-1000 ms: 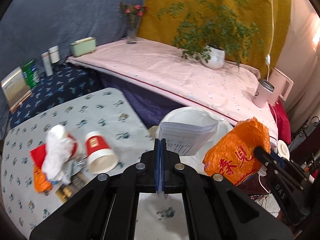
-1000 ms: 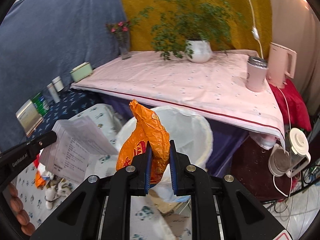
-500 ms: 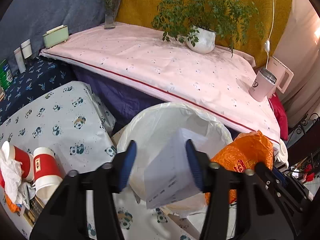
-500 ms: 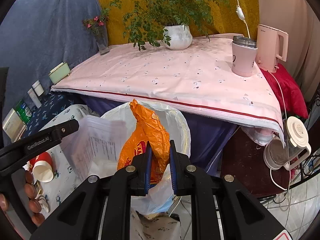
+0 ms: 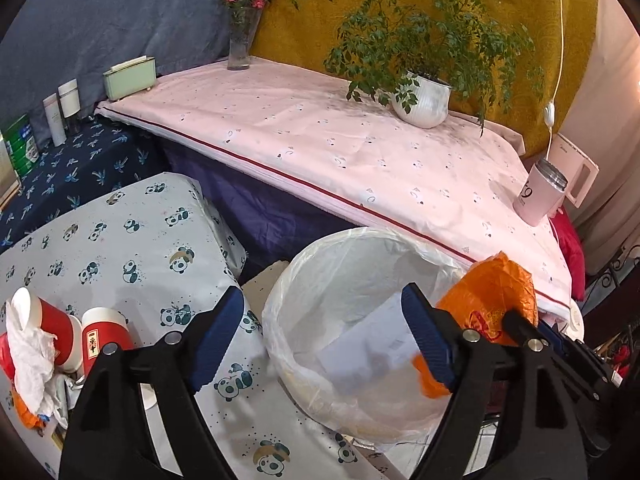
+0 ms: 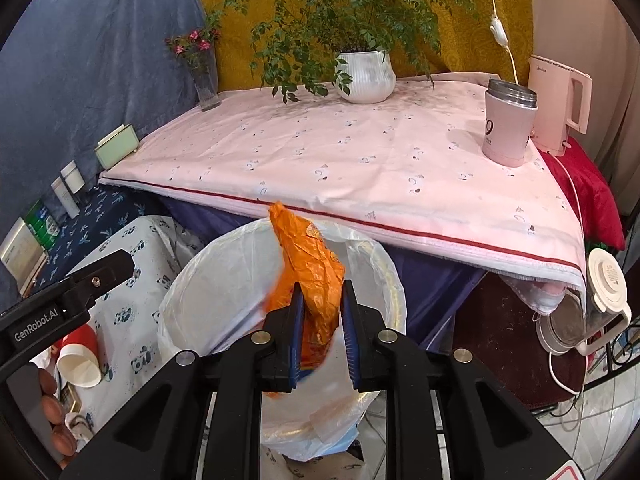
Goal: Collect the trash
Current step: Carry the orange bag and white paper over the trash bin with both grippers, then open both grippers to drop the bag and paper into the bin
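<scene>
On the far left of the panda-print surface (image 5: 132,240), a heap of trash waits: two red paper cups (image 5: 80,336) lying on their sides beside crumpled white tissue (image 5: 28,348), probably left there as the next things to collect. Moving right, the left gripper (image 5: 320,332) hangs over the edge of the surface with its blue-padded fingers (image 5: 216,328) spread wide and empty. Just below and between them, a printed white paper sheet (image 5: 372,352) lies inside the white plastic-lined round bin (image 5: 344,264), which stands against the surface's edge so trash can drop straight in. Further right, the right gripper (image 6: 322,328) is poised above the bin's mouth, its fingers pinching a crumpled orange plastic bag (image 6: 316,280) near the lower end, so most of the bag stands up above the grip. It looks positioned for release into the bin.
</scene>
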The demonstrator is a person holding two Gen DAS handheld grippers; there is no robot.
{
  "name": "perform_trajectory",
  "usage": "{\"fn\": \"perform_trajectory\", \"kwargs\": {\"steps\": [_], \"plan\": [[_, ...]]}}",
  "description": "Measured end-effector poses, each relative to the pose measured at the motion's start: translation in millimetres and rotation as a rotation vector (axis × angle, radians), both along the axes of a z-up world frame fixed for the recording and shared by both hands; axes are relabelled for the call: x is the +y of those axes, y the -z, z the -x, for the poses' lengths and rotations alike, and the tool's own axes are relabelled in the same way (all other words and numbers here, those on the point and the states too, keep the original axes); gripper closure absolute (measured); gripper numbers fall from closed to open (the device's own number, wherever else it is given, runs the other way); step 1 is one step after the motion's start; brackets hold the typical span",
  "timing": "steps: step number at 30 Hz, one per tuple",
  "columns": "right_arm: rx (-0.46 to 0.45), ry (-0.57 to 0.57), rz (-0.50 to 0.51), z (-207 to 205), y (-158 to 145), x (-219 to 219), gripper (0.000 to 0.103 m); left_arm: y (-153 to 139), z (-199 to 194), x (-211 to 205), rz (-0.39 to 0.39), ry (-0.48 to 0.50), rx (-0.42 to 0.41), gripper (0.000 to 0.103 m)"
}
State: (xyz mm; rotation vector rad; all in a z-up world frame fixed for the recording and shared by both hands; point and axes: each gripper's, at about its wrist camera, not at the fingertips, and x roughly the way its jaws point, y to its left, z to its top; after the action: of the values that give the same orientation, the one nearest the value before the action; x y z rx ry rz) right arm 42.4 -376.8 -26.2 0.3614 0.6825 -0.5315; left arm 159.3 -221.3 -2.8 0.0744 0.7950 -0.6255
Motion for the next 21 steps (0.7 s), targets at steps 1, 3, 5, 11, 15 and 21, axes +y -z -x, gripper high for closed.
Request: {"fn": "perform_trajectory", "kwargs": {"steps": [1,3,5,11,15,21], "plan": [[-0.001,0.001,0.002,-1,-1,-1,0.084,0,-1,1,0.004,-0.002,0.001,0.026],[0.000,-0.001,0.008,-3,-2,-1,0.084,-1,-2,3,0.008,-0.006,-0.001,0.026],[0.003,-0.007,0.013,-6,-2,-1,0.084,-2,-3,5,0.007,-0.016,-0.002,0.025],[0.003,-0.028,0.019,-17,0,6,0.069,-1,-2,18,0.008,-0.055,-0.003,0.014],[-0.009,-0.043,0.030,-18,-5,17,0.058,0,2,30,-0.011,-0.089,-0.018,0.013],[-0.019,-0.083,0.050,-16,-15,44,0.050,3,13,60,-0.027,-0.138,-0.004,0.011]]}}
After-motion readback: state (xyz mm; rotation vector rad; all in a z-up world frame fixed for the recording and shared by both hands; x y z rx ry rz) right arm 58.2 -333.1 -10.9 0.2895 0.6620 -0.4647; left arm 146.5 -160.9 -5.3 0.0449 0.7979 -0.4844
